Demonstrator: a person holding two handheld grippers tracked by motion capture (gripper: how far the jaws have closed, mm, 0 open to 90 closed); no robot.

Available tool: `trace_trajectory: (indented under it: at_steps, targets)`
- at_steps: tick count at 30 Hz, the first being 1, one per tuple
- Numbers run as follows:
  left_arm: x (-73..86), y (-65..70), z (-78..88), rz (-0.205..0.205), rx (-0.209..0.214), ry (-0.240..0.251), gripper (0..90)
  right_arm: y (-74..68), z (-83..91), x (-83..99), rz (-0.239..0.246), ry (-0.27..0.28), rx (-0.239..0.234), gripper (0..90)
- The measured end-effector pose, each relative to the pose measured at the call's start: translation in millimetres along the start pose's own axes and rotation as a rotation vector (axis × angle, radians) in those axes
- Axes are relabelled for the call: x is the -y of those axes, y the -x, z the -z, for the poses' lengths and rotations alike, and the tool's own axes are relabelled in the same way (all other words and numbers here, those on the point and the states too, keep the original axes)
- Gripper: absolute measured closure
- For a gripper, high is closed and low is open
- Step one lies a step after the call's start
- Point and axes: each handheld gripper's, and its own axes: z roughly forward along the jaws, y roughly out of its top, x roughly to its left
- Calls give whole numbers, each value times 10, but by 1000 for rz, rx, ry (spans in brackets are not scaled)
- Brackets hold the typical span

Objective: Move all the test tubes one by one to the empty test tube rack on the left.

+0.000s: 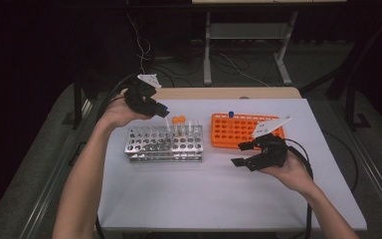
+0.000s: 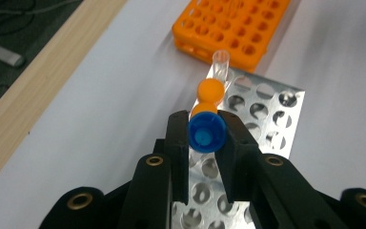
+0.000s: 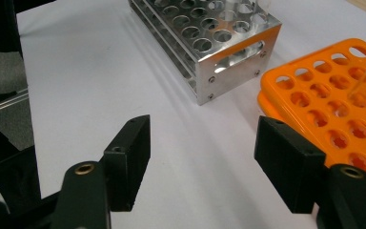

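Two racks stand side by side on the white table (image 1: pixel 219 189): a metal rack (image 1: pixel 164 143) holding two orange-capped tubes (image 1: pixel 178 120) and an orange rack (image 1: pixel 238 130). The left gripper (image 2: pixel 205 133) clamps a blue-capped tube (image 2: pixel 207 134) above the metal rack; the right gripper (image 3: pixel 202 157) hangs wide open beside the orange rack. Dark floor lies beyond.

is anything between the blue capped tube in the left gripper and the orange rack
Partly. The left gripper is shut on the blue-capped tube above the silver metal rack. Toward the orange plastic rack, two orange-capped tubes and a clear open tube stand upright, so lift over them.
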Motion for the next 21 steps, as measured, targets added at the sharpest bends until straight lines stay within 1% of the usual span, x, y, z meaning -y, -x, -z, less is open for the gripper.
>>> trace_trajectory:
  at_steps: [2,3,4,5,6,8,12,13,19,21]
  targets:
    - [11,-4,2,4,-2,6,742,16,15,15,-5,5,4,364]
    - [14,-9,6,0,-4,4,742,26,20,22,-11,9,4,363]
    - [16,-7,12,-5,-22,-2,742,33,21,25,-11,11,6,360]
    - [23,-12,14,-2,-23,2,742,42,25,29,-15,10,8,360]
    - [28,-15,13,4,-20,8,742,48,26,30,-17,13,8,360]
    - [40,-25,0,3,-11,-3,742,51,28,31,-18,13,9,360]
    - [65,-34,-68,1,2,-19,741,55,29,29,-18,18,10,359]
    - [73,-32,-91,10,2,-18,741,59,26,29,-18,19,11,359]
    - [129,-57,-212,14,16,-42,740,107,13,30,-27,20,13,357]
    - [145,-61,-240,23,19,-38,739,129,9,32,-34,20,14,356]
